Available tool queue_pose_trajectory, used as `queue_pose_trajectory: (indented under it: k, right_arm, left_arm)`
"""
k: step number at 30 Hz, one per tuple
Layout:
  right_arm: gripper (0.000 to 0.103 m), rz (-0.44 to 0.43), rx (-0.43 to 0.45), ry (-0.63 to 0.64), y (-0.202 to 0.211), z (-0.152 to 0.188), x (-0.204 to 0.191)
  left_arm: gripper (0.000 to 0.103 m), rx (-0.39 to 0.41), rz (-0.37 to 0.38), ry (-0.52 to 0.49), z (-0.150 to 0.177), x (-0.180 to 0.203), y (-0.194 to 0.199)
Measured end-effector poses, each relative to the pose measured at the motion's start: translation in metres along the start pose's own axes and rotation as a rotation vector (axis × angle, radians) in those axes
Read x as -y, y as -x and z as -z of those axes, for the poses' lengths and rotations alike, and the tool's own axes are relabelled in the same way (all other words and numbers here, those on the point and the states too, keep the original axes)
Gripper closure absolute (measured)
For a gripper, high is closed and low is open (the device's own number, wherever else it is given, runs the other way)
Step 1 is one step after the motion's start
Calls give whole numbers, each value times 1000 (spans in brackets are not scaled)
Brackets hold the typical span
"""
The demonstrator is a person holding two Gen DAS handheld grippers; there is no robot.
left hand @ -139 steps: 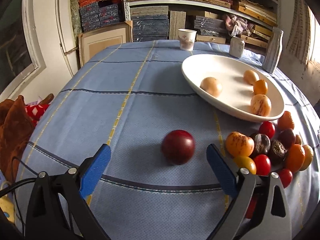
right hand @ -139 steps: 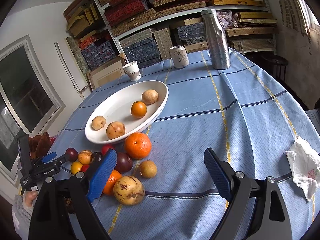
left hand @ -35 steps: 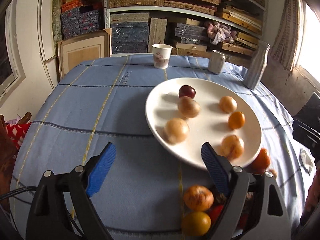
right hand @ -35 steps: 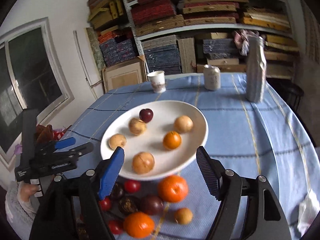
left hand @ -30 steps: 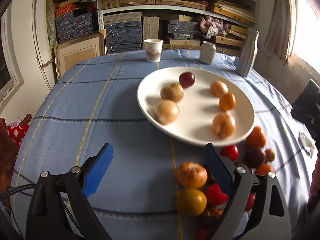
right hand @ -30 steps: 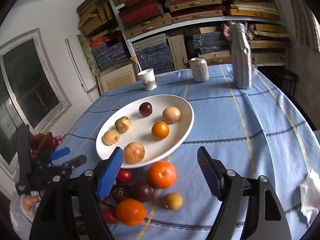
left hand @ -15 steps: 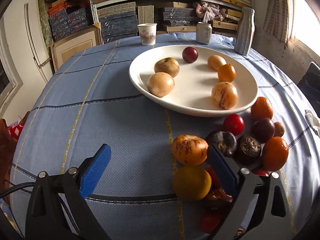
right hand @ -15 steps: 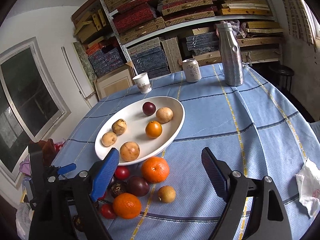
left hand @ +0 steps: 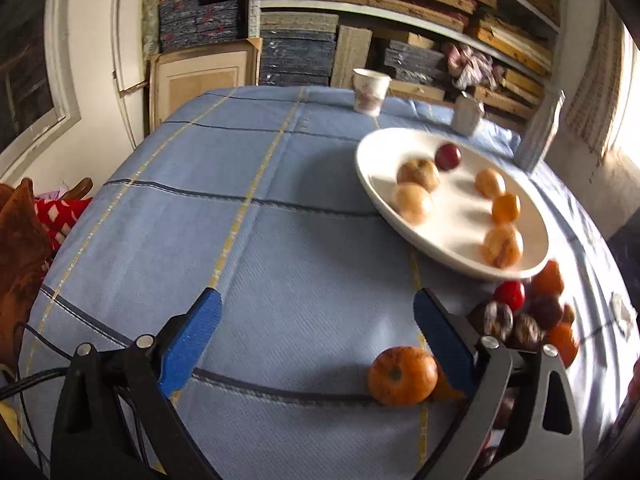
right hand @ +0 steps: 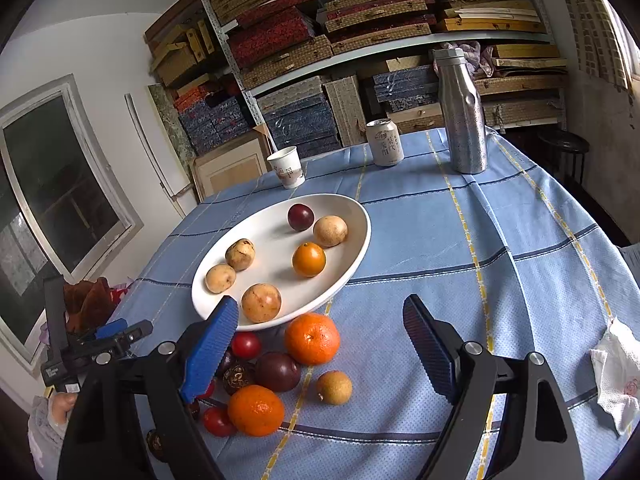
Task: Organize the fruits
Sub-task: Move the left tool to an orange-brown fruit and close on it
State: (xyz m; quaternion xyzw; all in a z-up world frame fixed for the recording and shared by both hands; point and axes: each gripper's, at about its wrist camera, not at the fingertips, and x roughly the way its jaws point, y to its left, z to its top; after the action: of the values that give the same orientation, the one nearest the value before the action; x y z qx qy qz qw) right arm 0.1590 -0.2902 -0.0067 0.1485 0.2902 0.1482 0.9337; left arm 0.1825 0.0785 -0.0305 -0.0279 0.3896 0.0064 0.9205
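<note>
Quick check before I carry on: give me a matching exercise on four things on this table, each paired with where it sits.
Things:
1. dark red plum
2. paper cup
3. metal bottle
4. crumpled tissue

Places:
A. far end of the table, right of the can
B. on the white plate, at its far side
C. near the table's right edge, on the cloth
D. just beyond the plate's far rim

Pairs: 1-B, 2-D, 3-A, 4-C

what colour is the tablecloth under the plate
Light blue tablecloth with dark blue and yellow grid lines, clearest in the right wrist view.
</note>
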Motion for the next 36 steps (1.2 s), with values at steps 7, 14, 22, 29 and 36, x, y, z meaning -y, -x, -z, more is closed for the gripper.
queue_pose_trajectory:
  k: [7, 14, 22, 29, 36]
  right_arm:
    - [18, 1, -1, -14, 2, 1, 3]
    - [17, 6, -11, -8, 0, 5, 3]
    - [17, 4, -5, -23, 3, 6, 6]
    - [17, 0, -7, -17, 3, 7, 4]
    - [17, 0, -13, -5, 3, 9, 2]
  left_arm:
    - [8, 0, 15, -86, 33, 15, 16]
    - [4, -34, 2, -157, 50, 22, 17]
    - [4, 60, -153, 46, 37, -27, 30]
    - [4, -1, -79, -41, 42, -8, 17]
    - [4, -2, -40, 57, 41, -31, 16]
